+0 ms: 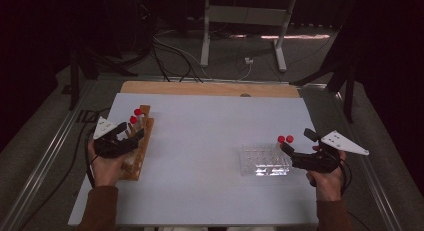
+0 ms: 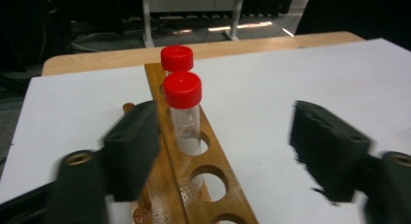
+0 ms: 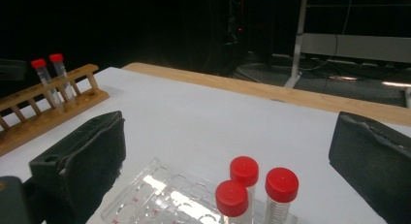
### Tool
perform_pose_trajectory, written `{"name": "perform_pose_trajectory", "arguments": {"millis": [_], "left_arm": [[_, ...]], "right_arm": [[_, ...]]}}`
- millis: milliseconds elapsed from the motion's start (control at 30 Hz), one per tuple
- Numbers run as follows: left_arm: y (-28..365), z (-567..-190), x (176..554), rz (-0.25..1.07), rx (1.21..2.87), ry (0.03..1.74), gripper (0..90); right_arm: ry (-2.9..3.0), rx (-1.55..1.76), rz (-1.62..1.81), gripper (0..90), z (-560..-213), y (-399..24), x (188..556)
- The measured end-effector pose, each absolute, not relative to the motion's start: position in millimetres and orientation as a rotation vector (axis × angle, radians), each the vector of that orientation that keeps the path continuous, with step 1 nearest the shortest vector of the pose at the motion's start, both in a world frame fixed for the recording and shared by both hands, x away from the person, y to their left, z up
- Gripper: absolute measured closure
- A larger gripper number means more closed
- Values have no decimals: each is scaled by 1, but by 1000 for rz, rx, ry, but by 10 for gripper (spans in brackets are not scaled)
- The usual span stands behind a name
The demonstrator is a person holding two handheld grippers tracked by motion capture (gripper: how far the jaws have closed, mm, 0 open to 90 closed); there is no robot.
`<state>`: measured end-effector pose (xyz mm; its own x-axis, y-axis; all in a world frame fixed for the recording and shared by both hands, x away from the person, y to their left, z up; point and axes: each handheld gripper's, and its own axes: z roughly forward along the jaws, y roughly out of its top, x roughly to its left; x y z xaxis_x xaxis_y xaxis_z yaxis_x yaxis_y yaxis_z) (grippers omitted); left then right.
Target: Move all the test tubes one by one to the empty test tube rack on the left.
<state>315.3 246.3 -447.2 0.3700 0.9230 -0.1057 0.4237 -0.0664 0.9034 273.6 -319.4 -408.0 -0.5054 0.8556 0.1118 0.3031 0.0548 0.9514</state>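
In the high view, a white counter [image 1: 210,156] is seen with a wooden rack [image 1: 140,146] at its left side and a clear plastic rack [image 1: 265,161] at its right. Two red-capped tubes [image 1: 135,116] stand at the far end of the wooden rack. The left gripper [image 1: 131,136] is held just beside that rack, its fingers apart. The right gripper [image 1: 296,142] is held at the right edge of the clear rack, near the red caps [image 1: 285,139] at its far right corner.

In the left gripper view, the fingers [image 2: 133,151] are seen spread wide, with nothing pressed between them. The nearer tube [image 2: 184,112] stands upright in a hole of the wooden rack [image 2: 213,185], closer to the left finger but apart from it; the second tube [image 2: 177,58] stands just behind it.

In the right gripper view, the fingers [image 3: 89,158] are likewise wide apart and nothing is held. Three red-capped tubes [image 3: 245,183] stand together in the clear rack [image 3: 165,195], below and between the fingers. The wooden rack [image 3: 46,107] with its two tubes [image 3: 48,76] is seen far off at the left.
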Motion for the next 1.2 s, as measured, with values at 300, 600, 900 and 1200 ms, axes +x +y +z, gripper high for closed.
{"name": "perform_pose_trajectory", "arguments": {"millis": [300, 600, 900, 1200], "left_arm": [[230, -441, 304, 654, 1601, 1198, 71], [214, -434, 295, 641, 1602, 1161, 12], [208, -432, 290, 628, 1595, 1126, 8], [201, -435, 290, 617, 1607, 1111, 8]], "right_arm": [[1853, 1163, 1406, 31, -413, -317, 273], [1881, 1171, 1339, 78, -424, -318, 272], [1907, 1181, 1304, 228, -433, -318, 267], [1964, 1169, 1261, 399, -443, -319, 266]]}}
